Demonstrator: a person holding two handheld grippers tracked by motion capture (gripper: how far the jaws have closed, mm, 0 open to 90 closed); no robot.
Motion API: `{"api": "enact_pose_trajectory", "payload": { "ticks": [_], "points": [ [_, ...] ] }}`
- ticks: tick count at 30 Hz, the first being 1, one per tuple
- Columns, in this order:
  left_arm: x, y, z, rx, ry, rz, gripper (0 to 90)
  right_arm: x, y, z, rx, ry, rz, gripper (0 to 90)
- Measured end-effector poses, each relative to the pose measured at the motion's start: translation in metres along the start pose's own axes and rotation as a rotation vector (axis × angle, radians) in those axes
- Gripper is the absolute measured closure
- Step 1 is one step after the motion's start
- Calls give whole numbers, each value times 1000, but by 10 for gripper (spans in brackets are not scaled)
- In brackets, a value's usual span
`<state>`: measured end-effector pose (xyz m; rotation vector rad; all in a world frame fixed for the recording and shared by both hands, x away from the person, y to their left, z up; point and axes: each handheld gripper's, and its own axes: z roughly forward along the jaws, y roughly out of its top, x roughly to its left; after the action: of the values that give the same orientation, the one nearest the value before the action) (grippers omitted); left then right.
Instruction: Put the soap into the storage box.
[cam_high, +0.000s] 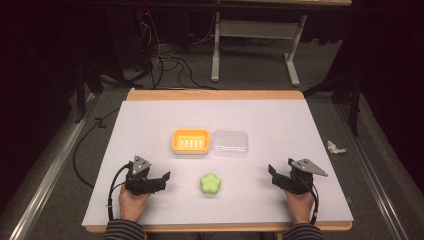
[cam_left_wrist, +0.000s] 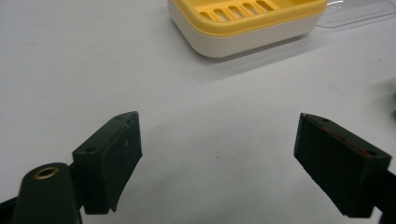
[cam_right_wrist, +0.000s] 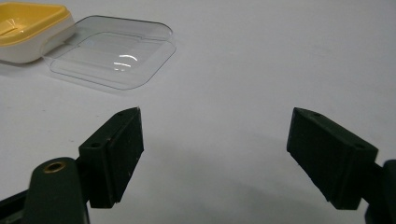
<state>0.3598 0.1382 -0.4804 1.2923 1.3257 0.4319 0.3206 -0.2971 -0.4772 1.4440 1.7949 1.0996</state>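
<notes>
Green flower-shaped soap (cam_high: 210, 184) lies flat on the white table (cam_high: 150, 125), just in front of the yellow soap dish (cam_high: 190, 141); lobed and rounded, no long axis discernible. Clear lid (cam_high: 230, 143) touches the dish's right side. Left gripper (cam_high: 162, 181) and right gripper (cam_high: 273, 175) flank the soap, jaws wide, empty. Soap's detail is blurred.

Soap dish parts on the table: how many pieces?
2. The yellow soap dish sits mid-table; the clear lid lies right beside it, off the dish. The green flower-shaped soap lies apart, nearer the person, between the two open claws.
</notes>
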Motion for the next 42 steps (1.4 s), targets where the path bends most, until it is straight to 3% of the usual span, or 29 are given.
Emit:
{"api": "enact_pose_trajectory", "payload": {
  "ticks": [10, 15, 22, 30, 34, 42],
  "points": [
    [-7, -1, -3, -1, -26, 10, 148, 0, 1, 1, 10, 1, -2, 200],
    [-15, -2, -4, 16, -51, 44, 148, 0, 0, 1, 11, -2, 0, 202],
    [-22, -1, -6, 16, -74, 35, 146, 0, 1, 2, 17, 1, -4, 204],
    [-35, -3, -7, 30, -105, 70, 130, 0, 0, 0, -4, 2, 9, 201],
    [-43, -3, -6, 24, -125, 67, 142, -1, -1, -2, -18, 8, 11, 201],
    [-59, -5, -5, 58, -169, 75, 143, -1, -1, -2, -17, 4, 10, 197]
  ]
}}
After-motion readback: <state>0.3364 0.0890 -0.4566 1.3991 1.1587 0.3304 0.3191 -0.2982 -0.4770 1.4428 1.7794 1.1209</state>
